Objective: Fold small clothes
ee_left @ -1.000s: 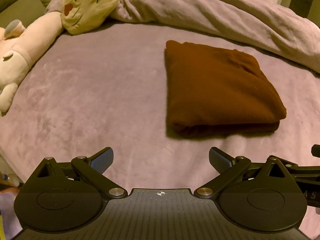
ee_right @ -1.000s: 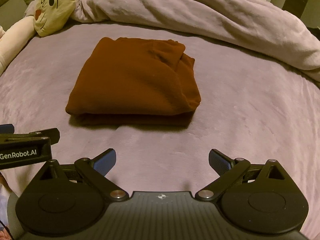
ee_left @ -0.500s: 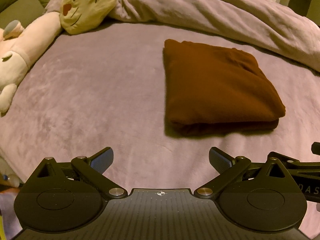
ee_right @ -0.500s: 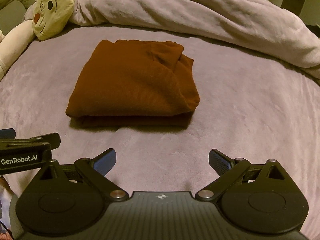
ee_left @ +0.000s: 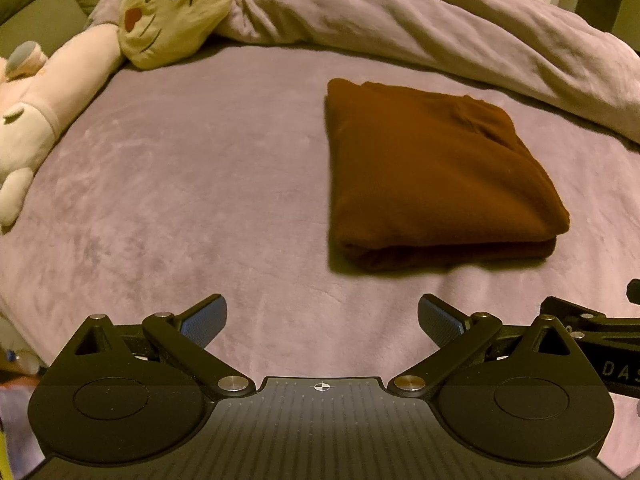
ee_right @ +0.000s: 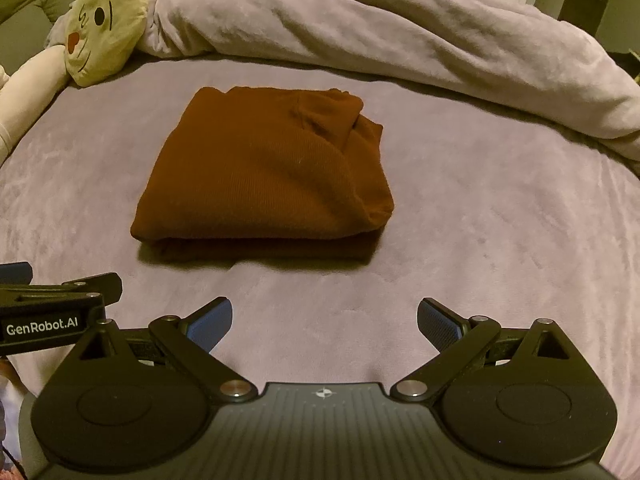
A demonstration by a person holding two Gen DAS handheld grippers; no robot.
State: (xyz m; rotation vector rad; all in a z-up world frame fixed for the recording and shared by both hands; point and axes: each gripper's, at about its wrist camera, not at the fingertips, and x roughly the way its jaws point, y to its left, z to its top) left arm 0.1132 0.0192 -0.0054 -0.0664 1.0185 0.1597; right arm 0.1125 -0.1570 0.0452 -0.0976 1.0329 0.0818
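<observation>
My left gripper (ee_left: 322, 318) has its jaws spread wide with nothing between them, the blue pads (ee_left: 204, 320) hanging over bare bed (ee_left: 180, 200) just short of the garment. My right gripper (ee_right: 324, 320) is the same: jaws released, empty, blue pads (ee_right: 438, 322) apart over the mauve cover. The two tools sit side by side; in the right wrist view I see the left one's body at the left edge, with a "GenRobot.AI" label (ee_right: 42, 326), and in the left wrist view the right one's black frame pokes in at the right edge. Neither touches the cloth. Ahead of both lies the brown garment (ee_right: 264, 176), folded into a compact, roughly square bundle flat on the bed, its thick folded edge facing me and showing stacked layers. From the left wrist it sits right of centre (ee_left: 432, 168); from the right wrist it is slightly left of centre. At its far right corner a smaller fold, perhaps a collar or cuff, bunches up. Beyond the garment a rumpled duvet (ee_right: 400, 36) of the same pale mauve runs across the far side of the bed, apart from the bundle. At the far left a yellow plush (ee_left: 176, 8) with a drawn face rests against the duvet's end, and a pink plush (ee_left: 36, 108) lies along the left edge, well away from the garment.
</observation>
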